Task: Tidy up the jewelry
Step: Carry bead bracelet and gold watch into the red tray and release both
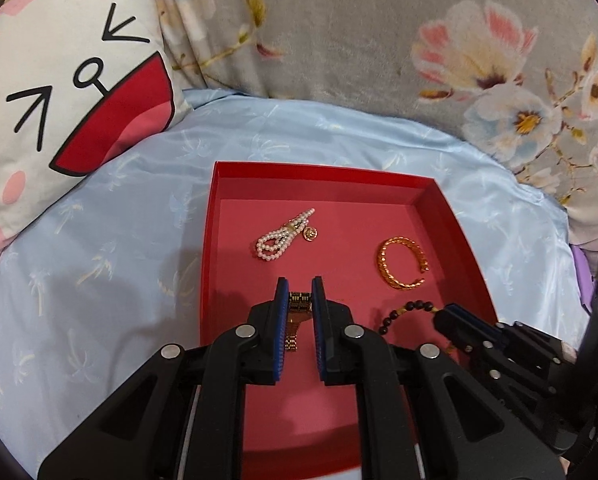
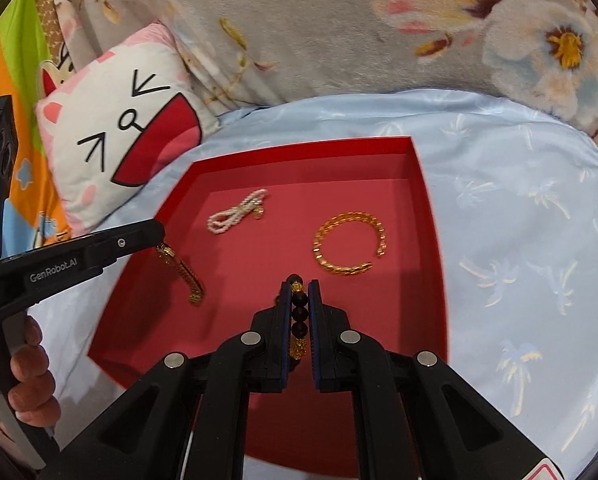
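A red tray [image 1: 451, 216] lies on a pale blue bedspread; it also shows in the right wrist view [image 2: 423, 200]. In it lie a pearl bracelet [image 1: 281, 236] [image 2: 237, 210] and a gold cuff bangle [image 1: 403, 264] [image 2: 349, 242]. My left gripper [image 1: 299, 284] is shut on a gold link watch [image 1: 297, 312], which hangs from it over the tray [image 2: 181, 270]. My right gripper [image 2: 299, 282] is shut on a dark bead bracelet [image 2: 299, 314] with gold beads, also seen in the left wrist view [image 1: 403, 312], just right of the left gripper.
A cartoon-face pillow [image 1: 59, 92] [image 2: 123, 132] lies at the tray's far left. A grey floral blanket [image 1: 379, 40] [image 2: 339, 28] is bunched behind the tray. The blue bedspread [image 2: 519, 240] spreads to the right.
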`<state>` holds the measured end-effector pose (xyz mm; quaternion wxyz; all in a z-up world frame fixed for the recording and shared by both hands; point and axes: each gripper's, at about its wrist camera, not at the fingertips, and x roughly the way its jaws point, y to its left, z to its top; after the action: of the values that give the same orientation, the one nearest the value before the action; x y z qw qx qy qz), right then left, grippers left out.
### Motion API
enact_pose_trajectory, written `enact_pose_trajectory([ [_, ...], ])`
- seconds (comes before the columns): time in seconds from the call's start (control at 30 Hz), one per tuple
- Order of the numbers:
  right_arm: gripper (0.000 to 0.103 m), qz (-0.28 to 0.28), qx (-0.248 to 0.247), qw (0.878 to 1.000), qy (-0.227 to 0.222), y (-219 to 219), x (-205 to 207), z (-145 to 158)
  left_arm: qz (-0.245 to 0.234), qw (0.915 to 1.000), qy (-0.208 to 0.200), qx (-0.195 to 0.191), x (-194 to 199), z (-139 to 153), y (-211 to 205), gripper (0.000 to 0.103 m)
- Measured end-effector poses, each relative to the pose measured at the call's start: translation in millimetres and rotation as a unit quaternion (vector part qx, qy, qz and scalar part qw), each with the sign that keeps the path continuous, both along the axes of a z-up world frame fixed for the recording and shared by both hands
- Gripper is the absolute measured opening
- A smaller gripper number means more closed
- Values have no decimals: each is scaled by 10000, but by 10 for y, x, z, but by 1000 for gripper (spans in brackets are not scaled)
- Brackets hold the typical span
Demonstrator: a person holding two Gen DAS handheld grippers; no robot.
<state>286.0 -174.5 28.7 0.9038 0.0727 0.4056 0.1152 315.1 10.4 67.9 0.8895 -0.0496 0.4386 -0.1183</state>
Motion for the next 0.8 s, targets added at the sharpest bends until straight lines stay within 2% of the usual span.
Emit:
enact_pose_trajectory([
  [0.13, 10, -97, -67, 9999, -41, -84, 49, -37, 76, 9999, 84, 8, 167, -115, -28, 11],
  [0.17, 14, -134, -77, 9999, -78, -109, 47, -32, 107, 9999, 38, -2, 185, -118, -25, 15],
  [0.2, 17, -173, -88, 9998, -104, -133, 45, -26, 166, 9999, 3, 12, 197, -111, -19, 20],
  [0.27, 22, -251, -71, 9995, -201, -179, 18, 9, 229, 9996, -140, -16, 184, -63, -4, 43],
  [0.33, 25, -330, -30, 9989, -324, -231, -34, 66, 320, 9990, -307, 39, 150, 5, 7, 54],
  [0.43, 27, -382, 17, 9982, -463, -268, -137, 161, 428, 9977, -507, 139, 52, 135, 27, 55],
  [0.53, 33, -414, 46, 9972, -621, -284, -308, 263, 510, 9965, -644, 139, -68, 240, 77, 59],
  [0.63, 34, -454, 54, 9963, -732, -297, -502, 336, 558, 9958, -729, 20, -241, 328, 161, 62],
  [0.8, 35, -527, 63, 9952, -825, -330, -886, 405, 595, 9949, -817, 28, -600, 394, 264, 62],
])
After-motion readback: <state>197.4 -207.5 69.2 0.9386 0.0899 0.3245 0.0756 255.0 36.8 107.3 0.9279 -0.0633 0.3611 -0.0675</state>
